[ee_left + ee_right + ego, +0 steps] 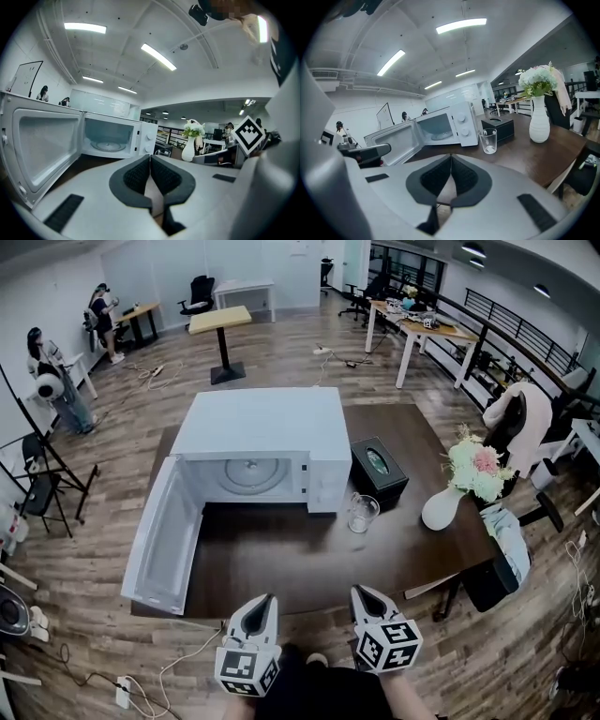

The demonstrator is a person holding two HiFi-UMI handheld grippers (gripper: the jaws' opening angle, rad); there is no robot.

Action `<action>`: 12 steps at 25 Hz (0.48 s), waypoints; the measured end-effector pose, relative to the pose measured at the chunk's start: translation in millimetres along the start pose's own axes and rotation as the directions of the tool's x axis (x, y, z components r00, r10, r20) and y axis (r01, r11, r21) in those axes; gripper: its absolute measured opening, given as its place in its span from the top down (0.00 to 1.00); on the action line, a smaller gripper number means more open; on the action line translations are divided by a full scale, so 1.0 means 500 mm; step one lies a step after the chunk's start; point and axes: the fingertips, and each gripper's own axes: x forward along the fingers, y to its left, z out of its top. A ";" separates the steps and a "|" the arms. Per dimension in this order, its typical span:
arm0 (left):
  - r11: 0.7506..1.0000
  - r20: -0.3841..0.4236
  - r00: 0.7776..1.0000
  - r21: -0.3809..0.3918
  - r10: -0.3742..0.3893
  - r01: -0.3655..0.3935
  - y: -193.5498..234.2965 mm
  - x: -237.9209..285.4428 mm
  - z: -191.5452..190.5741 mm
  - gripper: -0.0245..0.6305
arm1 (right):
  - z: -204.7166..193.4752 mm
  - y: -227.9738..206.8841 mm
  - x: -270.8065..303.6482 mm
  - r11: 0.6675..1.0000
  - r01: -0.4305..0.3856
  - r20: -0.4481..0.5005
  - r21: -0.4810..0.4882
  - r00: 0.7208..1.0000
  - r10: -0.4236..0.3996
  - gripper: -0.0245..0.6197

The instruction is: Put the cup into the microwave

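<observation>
A clear glass cup stands on the dark table, just right of the white microwave; the right gripper view shows the cup beside the microwave too. The microwave door hangs wide open to the left, with the turntable bare inside. Both grippers hover at the table's near edge, short of the cup. My left gripper is shut with nothing in it, tips meeting. My right gripper is shut and empty as well.
A black tissue box sits right of the microwave, behind the cup. A white vase of flowers stands at the table's right edge. Chairs, desks and people fill the room around; cables lie on the wooden floor.
</observation>
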 end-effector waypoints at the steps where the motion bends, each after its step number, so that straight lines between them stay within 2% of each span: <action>1: 1.000 -0.003 1.000 0.002 0.000 0.000 0.000 0.002 0.000 0.95 | -0.002 0.000 0.001 1.000 -0.002 -0.002 0.002 1.000 0.002 0.97; 12: 1.000 -0.013 1.000 -0.008 -0.020 0.019 0.006 0.028 0.006 0.95 | -0.013 -0.008 0.023 0.999 0.019 -0.023 0.034 1.000 -0.019 0.97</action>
